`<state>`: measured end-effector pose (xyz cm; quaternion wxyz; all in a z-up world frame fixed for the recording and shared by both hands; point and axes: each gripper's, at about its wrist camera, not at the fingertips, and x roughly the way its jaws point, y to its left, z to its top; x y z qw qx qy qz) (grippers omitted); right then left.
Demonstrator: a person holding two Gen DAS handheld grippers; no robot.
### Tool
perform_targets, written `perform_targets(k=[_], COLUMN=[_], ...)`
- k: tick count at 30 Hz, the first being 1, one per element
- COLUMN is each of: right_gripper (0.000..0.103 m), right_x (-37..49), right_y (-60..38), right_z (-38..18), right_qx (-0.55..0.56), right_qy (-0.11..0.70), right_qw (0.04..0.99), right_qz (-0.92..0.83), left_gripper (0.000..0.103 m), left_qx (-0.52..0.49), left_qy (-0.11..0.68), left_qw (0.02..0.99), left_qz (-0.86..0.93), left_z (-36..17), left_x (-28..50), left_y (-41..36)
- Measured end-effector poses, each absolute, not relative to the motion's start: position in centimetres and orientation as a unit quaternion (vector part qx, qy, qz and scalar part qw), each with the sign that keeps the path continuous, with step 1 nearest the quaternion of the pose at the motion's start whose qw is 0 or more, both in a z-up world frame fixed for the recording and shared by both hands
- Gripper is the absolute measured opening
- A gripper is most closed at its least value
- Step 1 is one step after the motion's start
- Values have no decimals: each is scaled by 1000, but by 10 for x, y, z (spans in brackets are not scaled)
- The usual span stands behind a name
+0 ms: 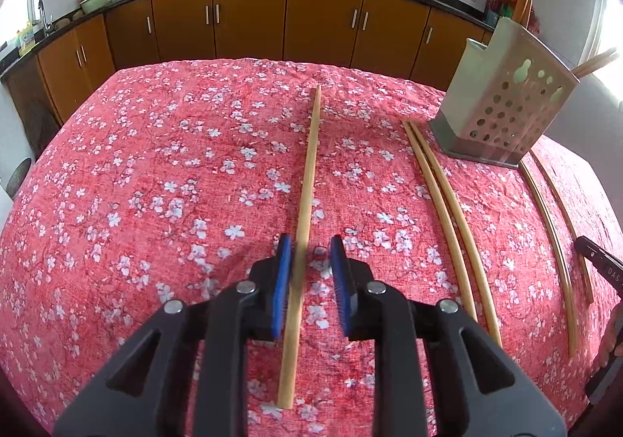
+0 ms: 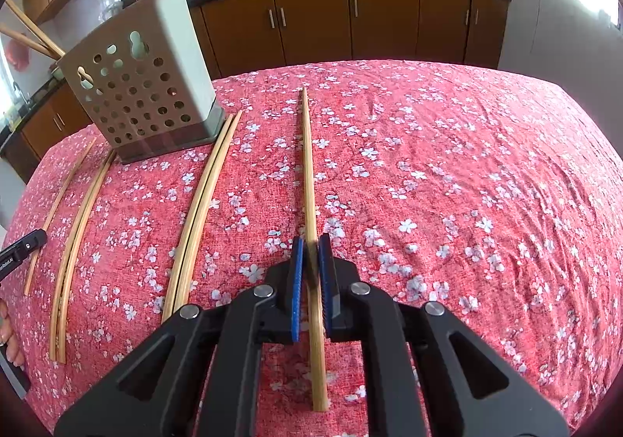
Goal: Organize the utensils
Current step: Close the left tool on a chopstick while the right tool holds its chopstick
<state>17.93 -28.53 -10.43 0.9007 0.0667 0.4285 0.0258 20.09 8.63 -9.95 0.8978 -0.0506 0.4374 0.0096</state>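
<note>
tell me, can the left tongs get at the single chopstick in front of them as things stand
Probably yes. The single chopstick already lies between the pads of the left tongs, which stand slightly apart, and nothing on the tablecloth blocks it. The chopstick pair lies well aside.

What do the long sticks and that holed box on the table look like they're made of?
The chopsticks look like bamboo or pale wood: tan, matte, unpainted, with a faint lengthwise grain. The utensil holder appears to be moulded plastic: smooth, pale grey-green, with neat punched holes and a darker base. The tablecloth looks like woven fabric, creased and printed with white blossoms.
</note>
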Motion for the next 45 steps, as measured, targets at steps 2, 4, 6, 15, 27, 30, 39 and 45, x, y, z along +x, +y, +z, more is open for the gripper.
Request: perform_targets(k=[2,4,6,15,27,30,39,45], right_gripper=[9,10,9,10,18,18,17,17], right_x=[179,180,180,180,180,180,181,175], right_y=[-285,-284,-284,-285,-282,-278,-285,-281], right_z=[-104,-104,-104,-104,-104,-103,-104,-102], right_qx=[66,65,65,65,59,50,64,44], right_qy=[429,429,429,429,429,429,429,430], right_qw=[901,901,901,901,901,901,900,902], right_qz=[26,25,25,25,31,27,33,24], left_gripper=[22,22,22,23,23,23,23,23], left_qx=[-51,-53,-55,-59,-57,-57,-52,-49], left_qy=[437,436,436,435,433,433,434,434], left_qw=[898,898,898,898,900,900,900,900], left_qz=[9,8,7,7,6,6,8,11], left_z=[-100,-99,-99,-97,-98,-98,-97,-97], left_x=[201,201,200,197,198,198,198,191], left_y=[87,87,88,90,89,89,89,83])
